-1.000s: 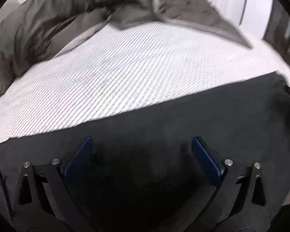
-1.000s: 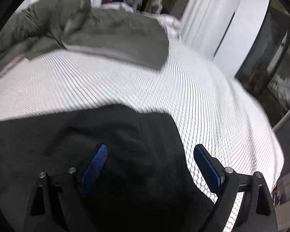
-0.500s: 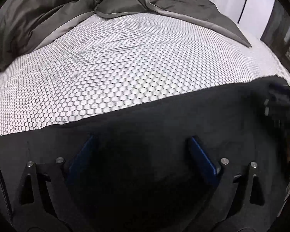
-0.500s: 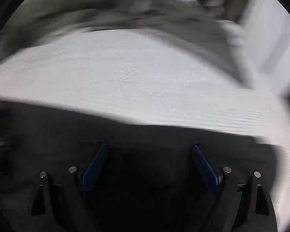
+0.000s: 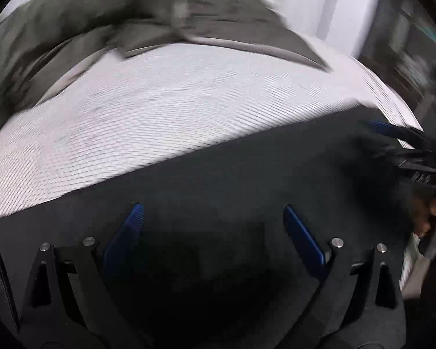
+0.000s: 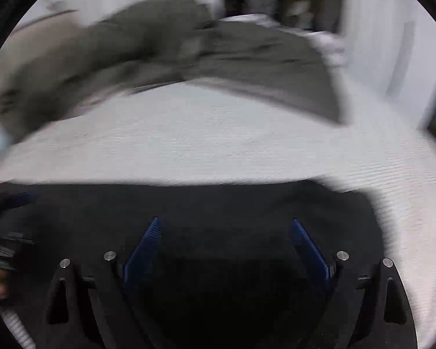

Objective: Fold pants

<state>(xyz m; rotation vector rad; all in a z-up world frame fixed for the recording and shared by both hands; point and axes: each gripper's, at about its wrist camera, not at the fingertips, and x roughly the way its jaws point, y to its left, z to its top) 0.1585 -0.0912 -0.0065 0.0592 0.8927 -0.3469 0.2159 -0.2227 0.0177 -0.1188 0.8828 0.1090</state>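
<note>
Grey blanket [image 6: 223, 58] and mattress weave [image 5: 160, 116] are smeared by motion blur. Black pants [image 5: 218, 174] are cut off at the frame bottom.

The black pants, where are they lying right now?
The black pants lie across the near edge of the white mesh bed cover in both wrist views, under the open left gripper and right gripper, with a grey blanket bunched beyond.
</note>
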